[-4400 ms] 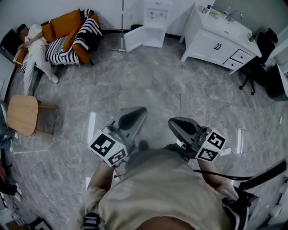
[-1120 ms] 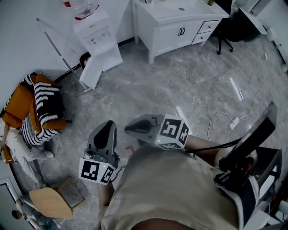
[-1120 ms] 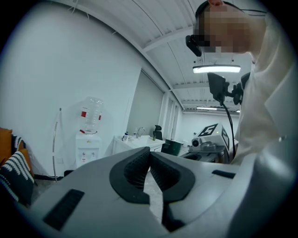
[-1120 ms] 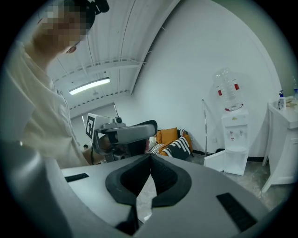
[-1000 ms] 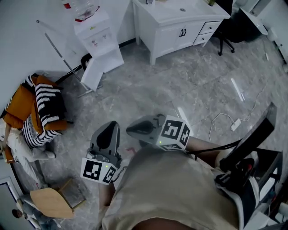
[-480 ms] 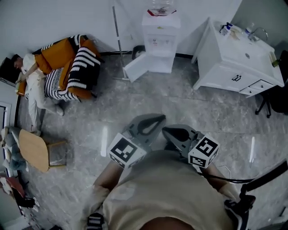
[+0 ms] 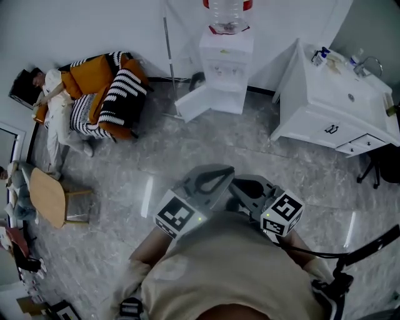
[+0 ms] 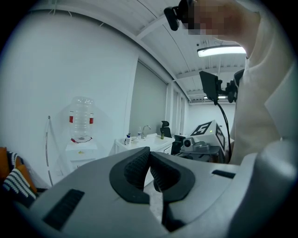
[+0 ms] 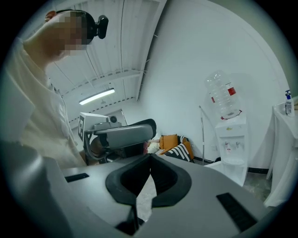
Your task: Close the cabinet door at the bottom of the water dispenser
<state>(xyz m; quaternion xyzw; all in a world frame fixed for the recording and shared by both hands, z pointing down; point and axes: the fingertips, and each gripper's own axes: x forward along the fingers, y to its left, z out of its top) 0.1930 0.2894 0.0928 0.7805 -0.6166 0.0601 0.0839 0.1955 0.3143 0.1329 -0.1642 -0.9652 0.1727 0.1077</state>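
Note:
The white water dispenser [image 7: 225, 69] stands against the far wall with a clear bottle [image 7: 226, 14] on top. Its bottom cabinet door [image 7: 195, 103] hangs open, swung out to the left. Both grippers are held close to my chest, far short of the dispenser. My left gripper [image 7: 220, 174] is shut with nothing in it, and so is my right gripper [image 7: 241, 186]. In the left gripper view the dispenser [image 8: 81, 151] shows left of the shut left gripper [image 8: 149, 155]. In the right gripper view the dispenser [image 9: 233, 139] shows right of the shut right gripper [image 9: 150, 158].
A white sink cabinet [image 7: 337, 106] stands right of the dispenser. An orange sofa with a striped blanket [image 7: 115, 94] and a person lying on it is at the left. A thin pole [image 7: 167, 56] leans by the door. A wooden stool [image 7: 47, 197] stands at the left.
The head view has swung round so the dispenser is now straight ahead and nearer. Both grippers have travelled forward with me, still shut. The cabinet door remains open.

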